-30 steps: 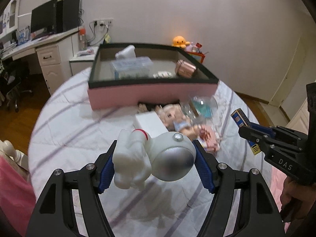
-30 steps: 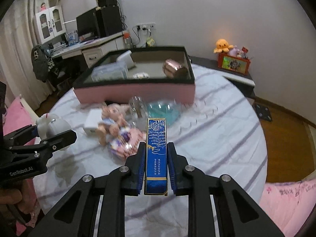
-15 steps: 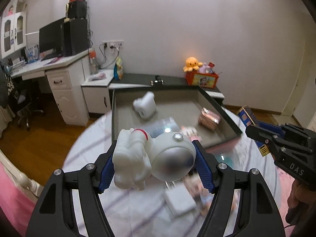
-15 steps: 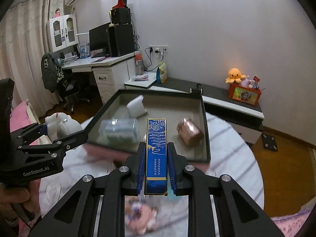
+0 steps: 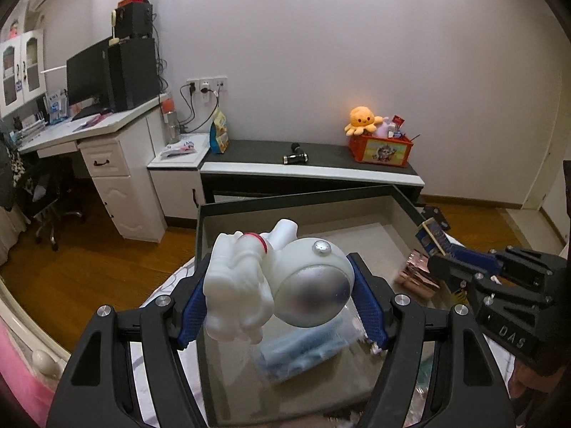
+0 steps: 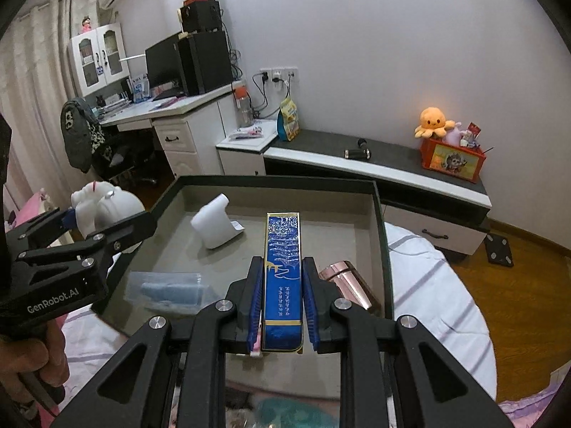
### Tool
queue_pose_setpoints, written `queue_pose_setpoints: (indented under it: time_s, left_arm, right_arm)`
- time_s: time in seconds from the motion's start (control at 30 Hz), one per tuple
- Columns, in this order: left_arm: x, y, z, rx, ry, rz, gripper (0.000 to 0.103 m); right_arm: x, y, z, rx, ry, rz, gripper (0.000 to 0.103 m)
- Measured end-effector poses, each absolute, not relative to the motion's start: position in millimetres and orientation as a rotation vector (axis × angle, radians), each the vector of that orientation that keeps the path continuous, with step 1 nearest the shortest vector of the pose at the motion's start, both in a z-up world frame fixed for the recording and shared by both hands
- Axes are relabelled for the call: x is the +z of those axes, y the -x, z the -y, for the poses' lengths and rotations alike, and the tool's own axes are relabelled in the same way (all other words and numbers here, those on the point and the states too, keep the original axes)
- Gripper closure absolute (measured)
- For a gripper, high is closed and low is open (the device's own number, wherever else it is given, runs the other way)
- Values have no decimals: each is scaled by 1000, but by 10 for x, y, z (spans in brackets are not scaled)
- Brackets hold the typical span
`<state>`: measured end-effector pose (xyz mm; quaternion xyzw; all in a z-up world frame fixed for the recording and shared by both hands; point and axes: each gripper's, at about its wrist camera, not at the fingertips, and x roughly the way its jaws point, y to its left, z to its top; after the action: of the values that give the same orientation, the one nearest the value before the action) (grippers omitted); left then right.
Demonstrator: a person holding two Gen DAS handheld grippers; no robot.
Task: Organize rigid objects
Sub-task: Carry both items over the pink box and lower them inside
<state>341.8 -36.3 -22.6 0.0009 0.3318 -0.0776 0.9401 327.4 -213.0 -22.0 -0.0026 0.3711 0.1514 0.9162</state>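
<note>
My left gripper [image 5: 278,303] is shut on a white astronaut figure [image 5: 282,281] with a silver visor, held above the near left part of the dark-rimmed box [image 5: 303,201]. It also shows in the right wrist view [image 6: 103,210]. My right gripper [image 6: 282,303] is shut on a long blue box [image 6: 282,278], held over the dark-rimmed box [image 6: 278,180] near its right side. The blue box also shows in the left wrist view [image 5: 433,237]. Inside the box lie a white block [image 6: 216,226], a clear bag with blue contents [image 6: 167,290] and a rose-gold can [image 6: 348,287].
The box stands on a round table with a striped white cloth [image 6: 431,285]. Behind it are a low black-topped bench [image 5: 310,158] with a red toy bin and orange plush [image 5: 364,121], and a white desk [image 5: 92,142] with a monitor. Wooden floor surrounds the table.
Both grippers have moved forward and up, from over the loose toys on the cloth to above the inside of the box. Both still hold their objects.
</note>
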Motion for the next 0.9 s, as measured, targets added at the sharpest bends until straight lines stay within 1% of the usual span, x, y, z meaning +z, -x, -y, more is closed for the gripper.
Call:
queue_pose_setpoints:
  time_s: [0.4,0.43,0.47,0.5,0.53,0.57,0.6,0.67,0.7,0.73,0.9]
  left_arm:
    - [-427,-3688,445,-149,-30,-725,30]
    - [-420,-3675,442,-145,-32,-721,28]
    - [-412,-3674,440,-143,-33,-718,24]
    - [-398,-3656,437,-138,-35,-713,22]
    - [-381,-3635,436,-132,-37,-706,16]
    - [-361,-3608,434,-126,-40,-697,12]
    - [-346,-3590,432,-124,-41,-691,10]
    - [-295,-3528,430,-119,-43,-675,3]
    - [-270,-3501,420,-117,-42,-666,2]
    - [-240,-3464,404,-115,-41,-657,0]
    - [-113,-3268,352,-108,-40,-636,0]
  right_arm:
    - [-521,-3510,2104,297,21,-848,82]
    - [-519,-3505,2106,296,18,-845,81]
    - [-505,-3496,2109,293,16,-838,80]
    - [-491,-3497,2109,289,15,-834,69]
    - [-473,-3479,2114,284,14,-827,43]
    - [-454,-3469,2116,281,12,-820,30]
    - [-426,-3444,2122,283,8,-806,18]
    - [-366,-3386,2124,274,7,-785,17]
    - [-354,-3367,2126,262,10,-783,13]
    - [-334,-3337,2134,249,9,-777,12]
    - [-262,-3169,2185,215,-16,-765,12]
